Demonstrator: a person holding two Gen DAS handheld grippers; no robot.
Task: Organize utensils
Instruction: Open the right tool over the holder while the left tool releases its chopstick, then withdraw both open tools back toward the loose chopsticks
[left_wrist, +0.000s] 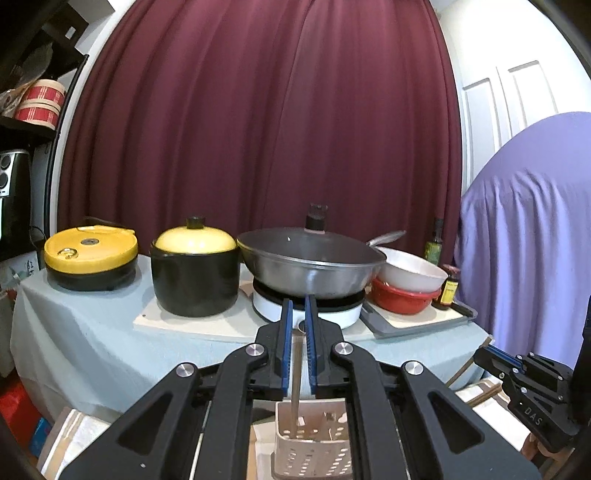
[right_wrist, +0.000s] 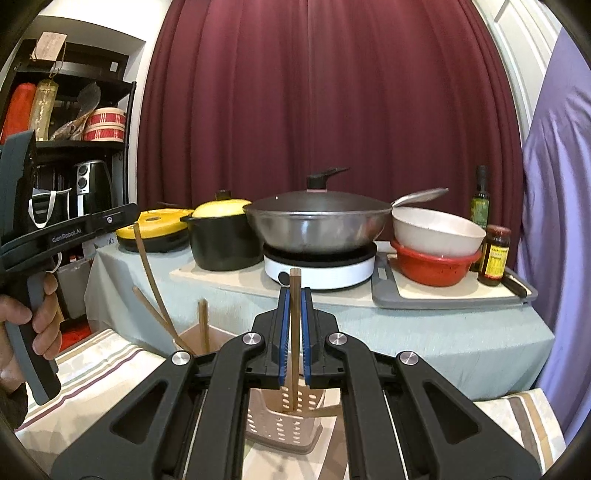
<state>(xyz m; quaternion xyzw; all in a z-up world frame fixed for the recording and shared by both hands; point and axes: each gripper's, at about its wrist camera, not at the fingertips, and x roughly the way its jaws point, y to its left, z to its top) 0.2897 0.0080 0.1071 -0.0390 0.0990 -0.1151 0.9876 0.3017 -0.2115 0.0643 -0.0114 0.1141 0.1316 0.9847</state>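
In the left wrist view a thin stick (left_wrist: 296, 373) stands upright between the blue pads of my left gripper (left_wrist: 298, 314). A small gap shows beside the stick, so the pads do not press it. Its lower end sits in a beige perforated holder (left_wrist: 314, 446) right below. In the right wrist view my right gripper (right_wrist: 294, 295) is shut on a wooden chopstick (right_wrist: 294, 332). That chopstick hangs straight down into a beige perforated holder (right_wrist: 284, 421). Wooden sticks (right_wrist: 153, 280) lean out of a compartment to its left. My right gripper (left_wrist: 484, 356) also shows at the right edge of the left wrist view.
A table with a pale cloth (right_wrist: 406, 332) stands close ahead. It carries two yellow-lidded pots (right_wrist: 221, 236), a wok (right_wrist: 317, 221) on a white cooker, stacked bowls (right_wrist: 436, 243) on a grey tray, and bottles (right_wrist: 493, 254). A hand (right_wrist: 44, 317) grips the left gripper's handle. A striped cloth (right_wrist: 99, 365) lies under the holder.
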